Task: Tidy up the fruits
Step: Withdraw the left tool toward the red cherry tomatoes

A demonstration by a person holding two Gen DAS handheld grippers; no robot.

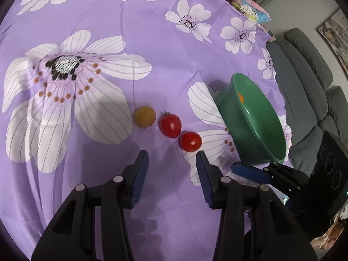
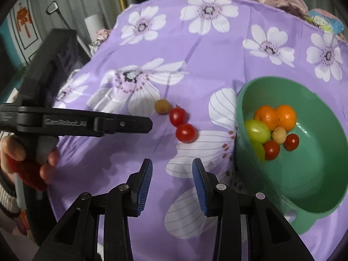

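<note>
Two red cherry tomatoes [image 1: 170, 125] [image 1: 190, 141] and a small yellow fruit [image 1: 144, 116] lie in a row on the purple flowered cloth [image 1: 165, 50]. They also show in the right wrist view: tomatoes [image 2: 178, 116] [image 2: 186, 133], yellow fruit [image 2: 162, 106]. A green bowl [image 2: 322, 174] to their right holds two oranges [image 2: 276, 116], green fruit [image 2: 257, 131], two tomatoes and a pale fruit. My left gripper [image 1: 172, 158] is open and empty, just short of the tomatoes. My right gripper [image 2: 172, 167] is open and empty, beside the bowl [image 1: 243, 134].
The left gripper's black body [image 2: 76, 122], held by a hand, reaches in from the left in the right wrist view. The right gripper's blue finger [image 1: 250, 173] shows by the bowl. A grey sofa [image 1: 304, 82] lies past the table's right edge. Cushions [image 2: 282, 0] sit at the far edge.
</note>
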